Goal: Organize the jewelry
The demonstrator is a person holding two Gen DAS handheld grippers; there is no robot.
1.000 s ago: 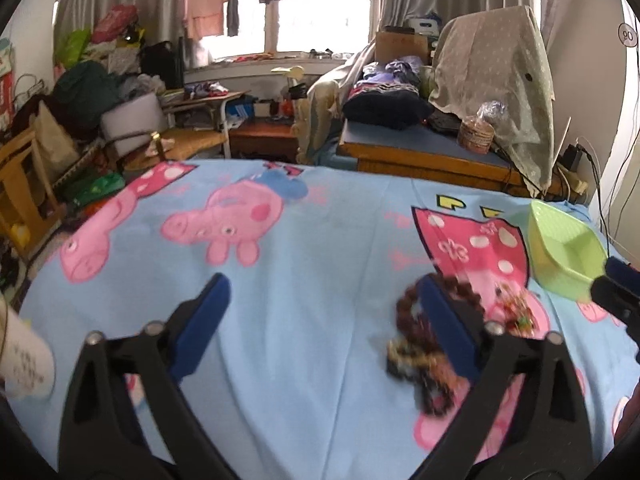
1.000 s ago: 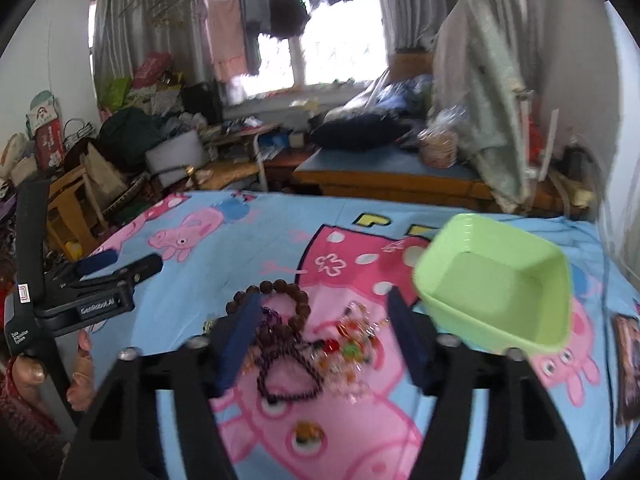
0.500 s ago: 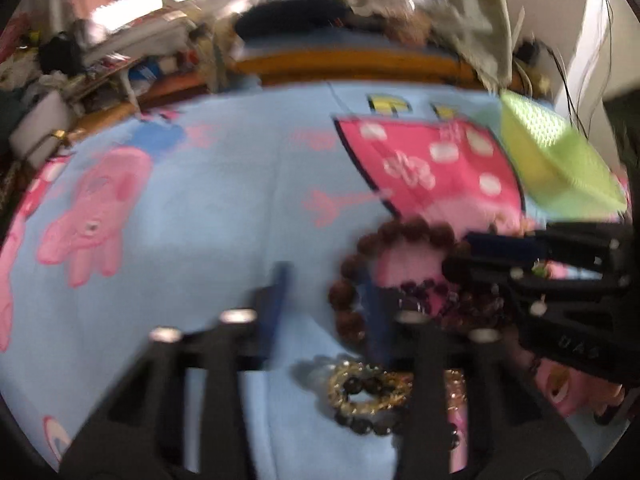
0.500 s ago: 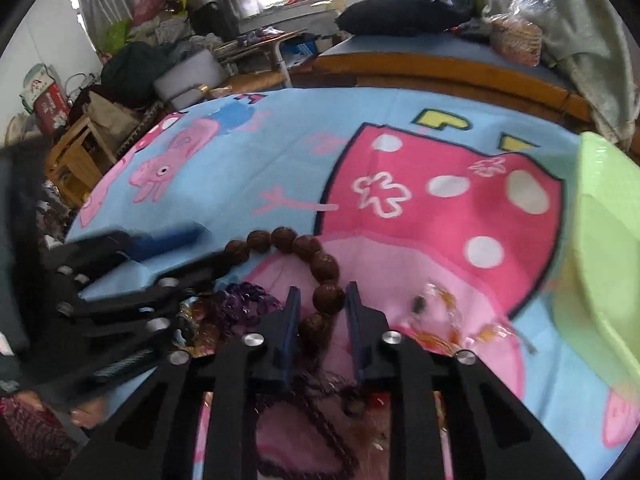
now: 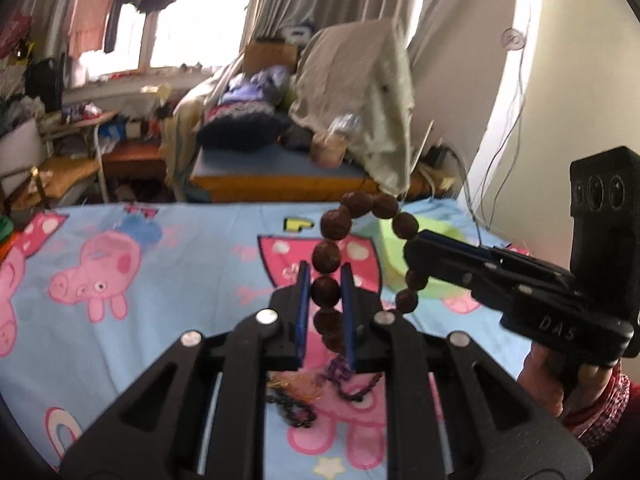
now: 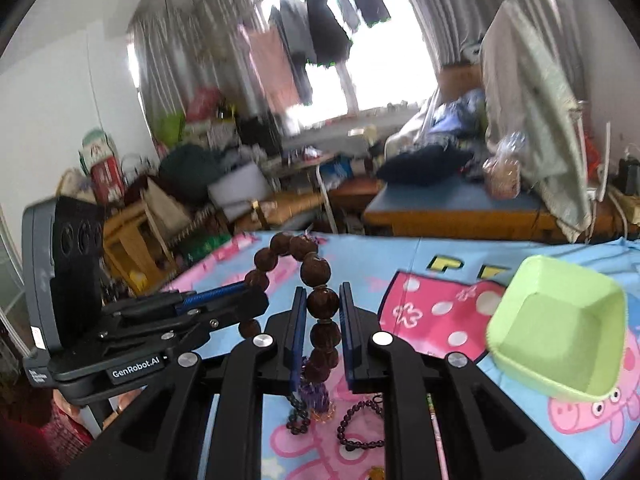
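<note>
1. Jaws of the left gripper [image 5: 325, 280] are closed on 1 large brown bead of the wooden bead bracelet [image 5: 330, 255], pinched between the 2 blue pads.
2. Jaws of the right gripper [image 6: 322, 304] are likewise clamped on a bead on the other side of the same bracelet, which is lifted clear of the cartoon bedspread [image 5: 180, 264].
3. Between the 2 grippers the bracelet arches upward; from each jaw a short run of beads hangs down.
4. In the left wrist view the right gripper enters from the right edge, its tip at the bracelet's far side.
5. In the right wrist view the left gripper enters from the left edge, its tip touching the bead loop.
6. On the bedspread below the grippers lie a dark bead strand [image 6: 360, 428], a purple bead cluster [image 6: 314, 394] and a small black chain [image 5: 296, 412], close together on the pink printed patch.
7. A green plastic dish [image 6: 560, 328] sits on the bedspread near its right edge, apart from the jewellery pile.
</note>
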